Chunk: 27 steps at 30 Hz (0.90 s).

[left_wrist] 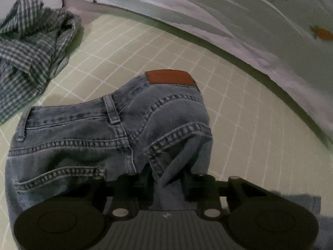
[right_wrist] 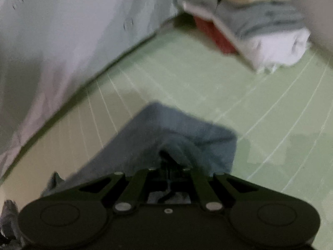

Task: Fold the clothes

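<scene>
Left wrist view, left to right. At 10 o'clock a crumpled checked shirt (left_wrist: 31,48) lies on the green grid mat (left_wrist: 145,48), apart from my work. Centre of frame: the jeans (left_wrist: 104,135), seat side up, waistband toward 12 o'clock with the brown leather patch (left_wrist: 169,77) at its far end. My left gripper (left_wrist: 169,179) is pinched onto a fold of denim just below the back-pocket stitching; the cloth bunches up between the jaws. From 12 to 3 o'clock a pale sheet-like fabric (left_wrist: 249,20) borders the mat.

Right wrist view — blurred. Pale fabric again from 9 to 11 o'clock. Dead centre, a tented piece of blue denim rises from the mat toward my right gripper (right_wrist: 168,170); the jaws look drawn together on it, though blur hides the actual contact. At 1 o'clock a stack of folded clothes (right_wrist: 249,20) sits well apart at the mat's far corner.

Handling judgement: denim is heavy for cloth, fairly stiff, and not slippery — it holds a crease but drags on the mat. Seams and waistband are the thickest, surest places to grip; a single layer mid-panel would sag and pull. I'd favour holds at waistband corner and hem, so the fold line stays straight.
</scene>
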Motion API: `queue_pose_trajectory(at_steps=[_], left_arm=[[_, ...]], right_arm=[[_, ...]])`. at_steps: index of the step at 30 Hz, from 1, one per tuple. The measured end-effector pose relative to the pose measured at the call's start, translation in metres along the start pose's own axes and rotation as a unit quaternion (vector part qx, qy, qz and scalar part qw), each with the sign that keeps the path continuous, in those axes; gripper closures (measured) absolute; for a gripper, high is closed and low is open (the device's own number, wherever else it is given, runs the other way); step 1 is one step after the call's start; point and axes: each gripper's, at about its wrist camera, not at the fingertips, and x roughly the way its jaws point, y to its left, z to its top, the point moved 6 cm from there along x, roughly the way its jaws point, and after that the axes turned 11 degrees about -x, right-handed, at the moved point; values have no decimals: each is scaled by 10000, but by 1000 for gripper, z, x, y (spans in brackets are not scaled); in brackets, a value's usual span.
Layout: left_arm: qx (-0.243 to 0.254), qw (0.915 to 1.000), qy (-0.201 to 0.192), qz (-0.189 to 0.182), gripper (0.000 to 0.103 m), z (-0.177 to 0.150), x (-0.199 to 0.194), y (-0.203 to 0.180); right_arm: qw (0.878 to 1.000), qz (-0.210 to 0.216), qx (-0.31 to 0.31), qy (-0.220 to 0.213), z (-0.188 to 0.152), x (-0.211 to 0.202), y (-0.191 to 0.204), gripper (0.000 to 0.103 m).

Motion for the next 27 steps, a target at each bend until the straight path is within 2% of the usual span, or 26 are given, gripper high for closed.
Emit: queue_pose_trajectory(at_steps=[3,7,12,14,16,19,21,24,27], left_arm=[[43,10000,-68,31,76,13,11,-8],[230,9994,-249,68,76,42,32,-33],[256,9980,-578,-20,78,98,68,-82],[185,9975,-686,-50,82,119,76,-101],[93,9961,-863,-137,87,138,61,-113],[-7,9919,-1219,-348,90,154,21,-116],[-95,9886,-1428,-471,91,148,-15,-100],[-269,9827,-1696,-691,91,123,-74,-64],[-333,9795,-1847,-727,90,79,-123,-23]], right_arm=[[9996,-71,-256,26,7,20,13,101],[9984,52,-533,-161,36,47,32,101],[9960,84,-763,-461,89,98,59,101],[9957,64,-728,-577,111,113,68,101],[9936,-31,-790,-805,135,112,77,102],[9855,-66,-868,-1454,167,76,84,102],[9795,-10,-844,-1828,174,37,77,102],[9742,231,-660,-2145,162,-20,57,102],[9722,337,-588,-2242,126,-70,34,102]])
